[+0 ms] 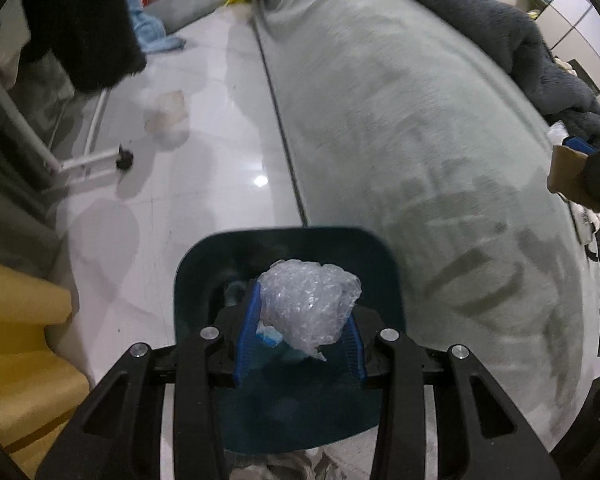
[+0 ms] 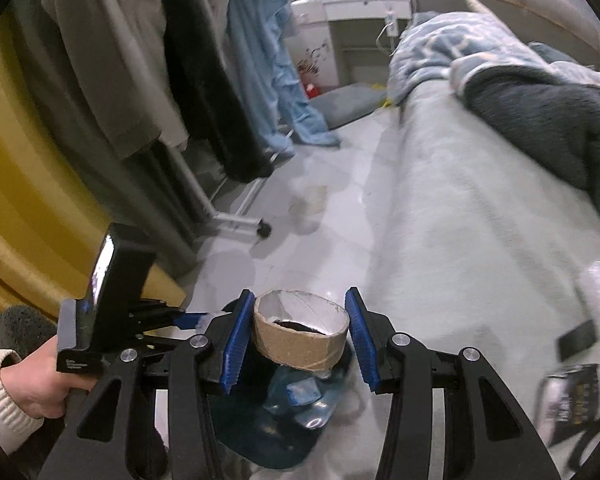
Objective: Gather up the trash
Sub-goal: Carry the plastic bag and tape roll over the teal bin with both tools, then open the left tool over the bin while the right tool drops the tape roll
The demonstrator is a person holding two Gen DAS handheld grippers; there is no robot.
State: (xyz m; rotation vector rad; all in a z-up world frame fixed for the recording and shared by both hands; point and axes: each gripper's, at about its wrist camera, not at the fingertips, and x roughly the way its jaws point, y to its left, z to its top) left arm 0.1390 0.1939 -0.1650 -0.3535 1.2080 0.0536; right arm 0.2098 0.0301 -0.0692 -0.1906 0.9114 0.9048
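My left gripper (image 1: 300,340) is shut on a crumpled wad of clear bubble wrap (image 1: 310,306) and holds it right over the open dark blue trash bin (image 1: 188,280) on the floor. My right gripper (image 2: 298,336) is shut on a brown cardboard tape roll (image 2: 300,346), also above the blue bin (image 2: 276,436), which holds some blue and clear trash. The left gripper's body (image 2: 104,312) and the hand holding it show at the left of the right wrist view. The right gripper with the roll shows at the far right edge of the left wrist view (image 1: 568,176).
A bed with a pale green cover (image 1: 420,140) and dark grey blanket (image 2: 548,116) fills the right. A clothes rack with hanging clothes (image 2: 172,80) and its wheeled foot (image 2: 262,230) stand at left. A pale piece of litter (image 2: 310,202) lies on the white floor. Yellow fabric (image 1: 20,360) is at lower left.
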